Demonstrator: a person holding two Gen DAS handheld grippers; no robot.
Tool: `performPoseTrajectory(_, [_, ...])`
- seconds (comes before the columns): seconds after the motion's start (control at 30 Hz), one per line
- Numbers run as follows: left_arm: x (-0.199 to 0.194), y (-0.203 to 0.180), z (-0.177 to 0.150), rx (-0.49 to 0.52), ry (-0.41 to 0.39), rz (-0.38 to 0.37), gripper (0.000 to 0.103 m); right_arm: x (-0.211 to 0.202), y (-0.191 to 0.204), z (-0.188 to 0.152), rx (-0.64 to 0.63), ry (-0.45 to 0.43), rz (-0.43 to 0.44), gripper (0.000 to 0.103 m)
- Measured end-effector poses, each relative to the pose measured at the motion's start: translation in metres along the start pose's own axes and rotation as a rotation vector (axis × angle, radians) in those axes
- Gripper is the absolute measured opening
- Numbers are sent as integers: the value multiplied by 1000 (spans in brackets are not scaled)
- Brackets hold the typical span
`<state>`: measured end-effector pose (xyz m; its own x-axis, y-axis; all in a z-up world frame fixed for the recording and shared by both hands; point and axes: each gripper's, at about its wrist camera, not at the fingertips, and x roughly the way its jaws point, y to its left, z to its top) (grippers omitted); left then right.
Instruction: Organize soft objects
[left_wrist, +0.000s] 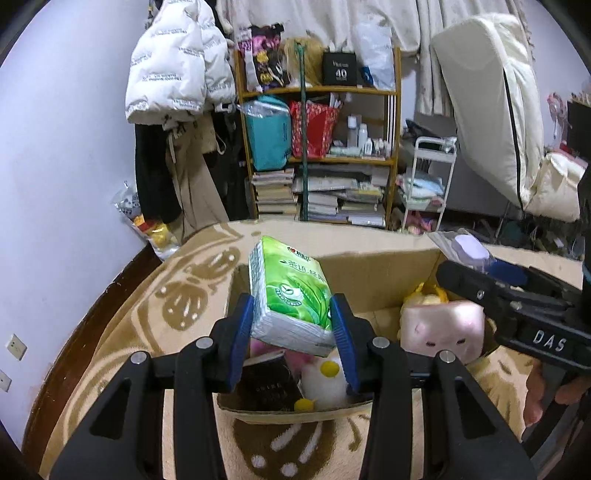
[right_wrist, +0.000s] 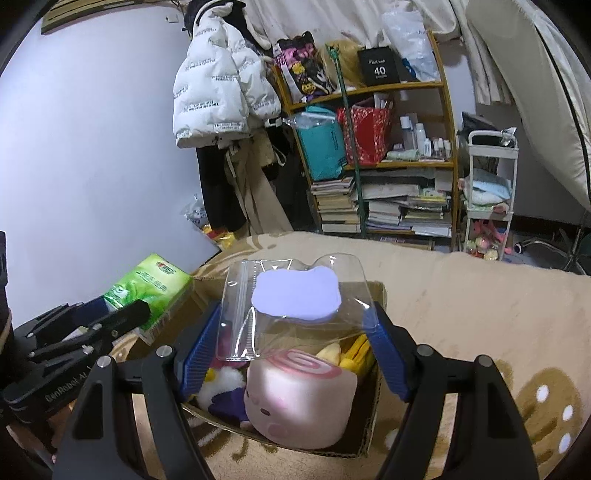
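- A green plastic-wrapped tissue pack (left_wrist: 291, 291) is clamped between the left gripper's (left_wrist: 295, 325) blue pads, above the open cardboard box (left_wrist: 373, 273).
- A clear zip pouch with a lilac insert (right_wrist: 291, 306) is pinched by the right gripper (right_wrist: 291, 347), over a pink square plush (right_wrist: 299, 398).

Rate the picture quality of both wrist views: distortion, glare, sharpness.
Left wrist view: strong fisheye bending with dark corners; the green tissue pack in the left gripper is sharp. Right wrist view: same curvature; glare streaks the clear zip pouch held by the right gripper, and the pink plush in the cardboard box looks washed out.
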<state>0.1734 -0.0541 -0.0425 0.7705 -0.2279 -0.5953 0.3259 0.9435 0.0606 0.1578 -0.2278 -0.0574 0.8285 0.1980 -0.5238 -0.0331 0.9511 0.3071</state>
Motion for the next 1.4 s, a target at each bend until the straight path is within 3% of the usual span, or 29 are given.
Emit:
performPoseTrajectory(0.27, [13, 0, -6, -22, 50, 10, 47, 6, -10, -3, 38, 14, 18, 81])
performPoseTrajectory(0.47, [0, 5, -5, -34, 15, 25, 62, -1, -12, -2, 51, 6, 6, 82])
performPoseTrajectory(0.57, [-10, 9, -6, -43, 5, 40, 68, -9, -9, -1, 45, -6, 20, 91])
performPoseTrajectory(0.67, [-21, 11, -7, -49, -4, 55, 76, -18, -3, 0, 34, -21, 17, 92])
performPoseTrajectory(0.8, [-43, 13, -8, -39, -21, 94, 93, -31, 6, 2, 26, -19, 7, 92])
performPoseTrajectory(0.93, [-73, 15, -3, -14, -78, 145, 100, -52, 18, 7, -25, -36, -16, 95])
performPoseTrajectory(1.0, [-87, 17, -3, -25, -102, 163, 100, -67, 23, 10, -27, -68, -21, 103])
performPoseTrajectory(1.4, [-153, 38, -5, -119, -185, 165, 101, -128, 29, 9, -18, -144, -59, 103])
